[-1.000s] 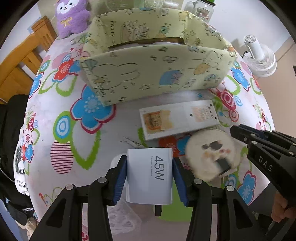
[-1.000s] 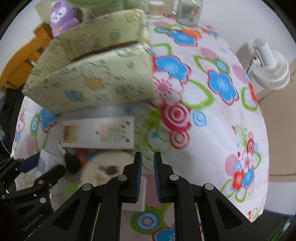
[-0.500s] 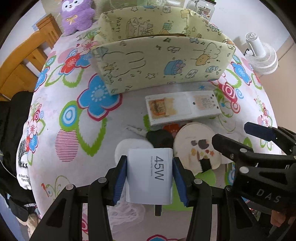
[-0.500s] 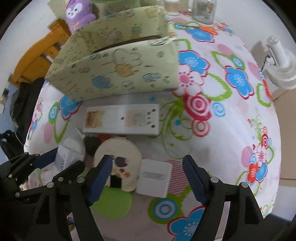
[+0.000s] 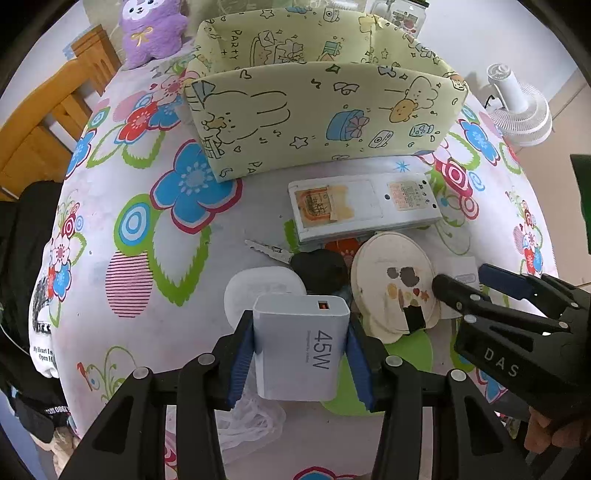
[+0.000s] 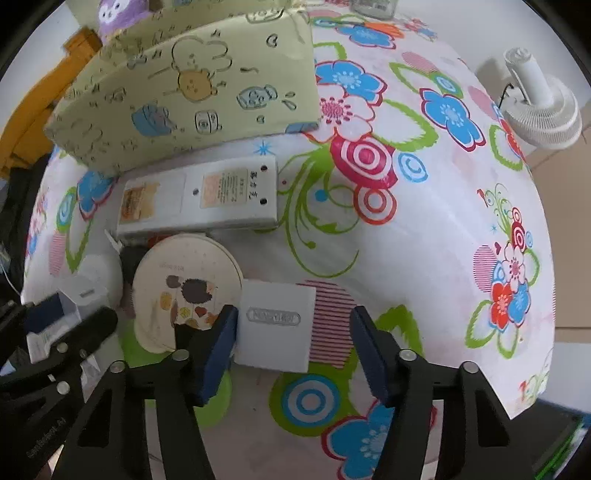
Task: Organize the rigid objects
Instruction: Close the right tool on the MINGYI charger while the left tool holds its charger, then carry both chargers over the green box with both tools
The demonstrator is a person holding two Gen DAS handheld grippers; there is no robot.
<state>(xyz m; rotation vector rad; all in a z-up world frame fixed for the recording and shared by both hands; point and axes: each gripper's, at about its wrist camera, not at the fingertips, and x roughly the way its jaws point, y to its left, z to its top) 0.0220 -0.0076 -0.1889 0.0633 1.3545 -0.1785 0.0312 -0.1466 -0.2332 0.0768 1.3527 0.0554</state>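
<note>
White 45W charger block [image 5: 301,347] sits clamped between the blue pads of the left hand-held gripper [image 5: 300,349], lifted off the tabletop [image 5: 122,206], USB port end facing away from the cam. Left gripper points steeply down, fingers w/ pads flat on both charger sides.

Right hand-held gripper [image 6: 291,345] also tilted steeply down, jaws closing around a small white square box [image 6: 275,325] w/ a silver label; box lies on the tabletop between the pads, left pad just beside its edge, right pad apart from it. No firm grip visible. In the left cam the right gripper comes in from the lower right, a bit of the person's hand [image 5: 554,432] on its handle.

Just left of the box: round cream tin [image 6: 186,288] w/ a hedgehog pic, touching or nearly so. Past it a white power strip [image 6: 199,199] lying back side up, then a black-headed key [image 5: 295,258] and a white oval case [image 5: 264,291] under the held charger. Yellow-green fabric bin [image 5: 321,118] w/ cartoon print stands behind the strip. Purple plush [image 5: 151,29] at the far edge, white fan [image 5: 517,107] off the tabletop to the right
</note>
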